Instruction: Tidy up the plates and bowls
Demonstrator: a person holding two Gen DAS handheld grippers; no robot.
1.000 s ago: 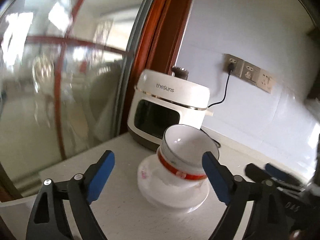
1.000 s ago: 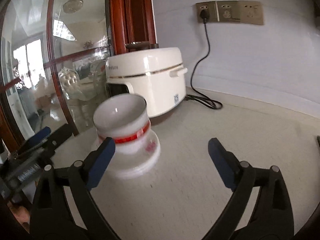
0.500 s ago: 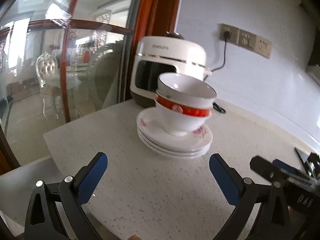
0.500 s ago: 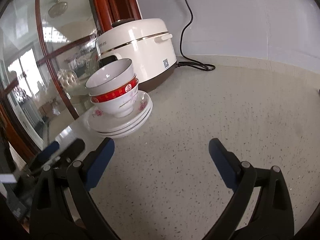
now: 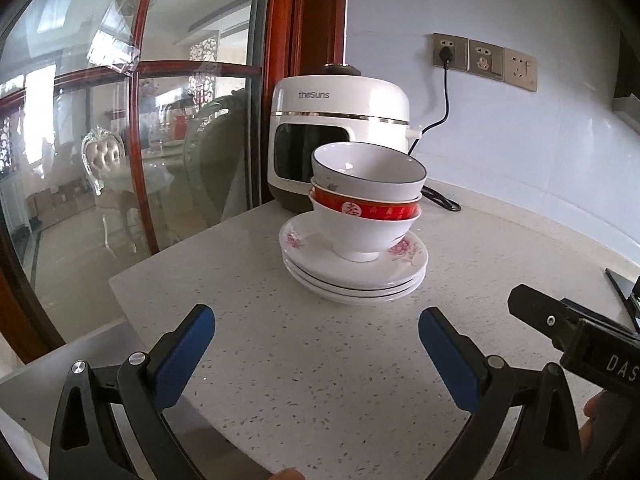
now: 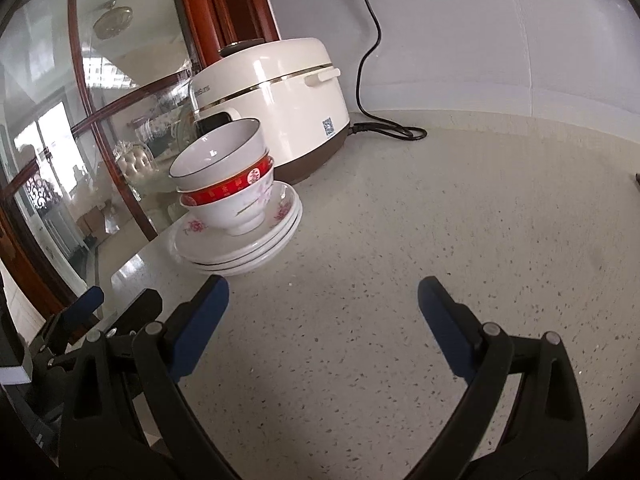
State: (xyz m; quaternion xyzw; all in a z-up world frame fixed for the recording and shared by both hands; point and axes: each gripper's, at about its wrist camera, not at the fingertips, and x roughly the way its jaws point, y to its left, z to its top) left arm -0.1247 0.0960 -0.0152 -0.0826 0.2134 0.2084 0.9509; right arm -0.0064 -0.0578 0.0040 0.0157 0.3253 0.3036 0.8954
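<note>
Three white plates (image 5: 352, 280) with pink flowers lie stacked on the speckled counter (image 5: 280, 360). On them stands a white bowl with a red band (image 5: 364, 220), and a white bowl with a dark rim (image 5: 368, 176) nests in it, slightly tilted. My left gripper (image 5: 316, 320) is open and empty, a short way in front of the stack. In the right wrist view the plates (image 6: 240, 248) and bowls (image 6: 224, 176) sit ahead and to the left of my right gripper (image 6: 322, 292), which is open with nothing between its fingers. Each gripper shows at the edge of the other's view.
A white rice cooker (image 5: 340, 128) stands right behind the stack, its black cord (image 6: 368, 80) running to a wall socket (image 5: 448, 52). A glass partition in a red wood frame (image 5: 136, 140) borders the counter's left edge. A dark flat object (image 5: 624, 292) lies at the far right.
Both grippers have drawn back and sunk from the stack, which a second ago sat close between the left fingers. The left jaws have spread a little wider. The stack has stayed put.
</note>
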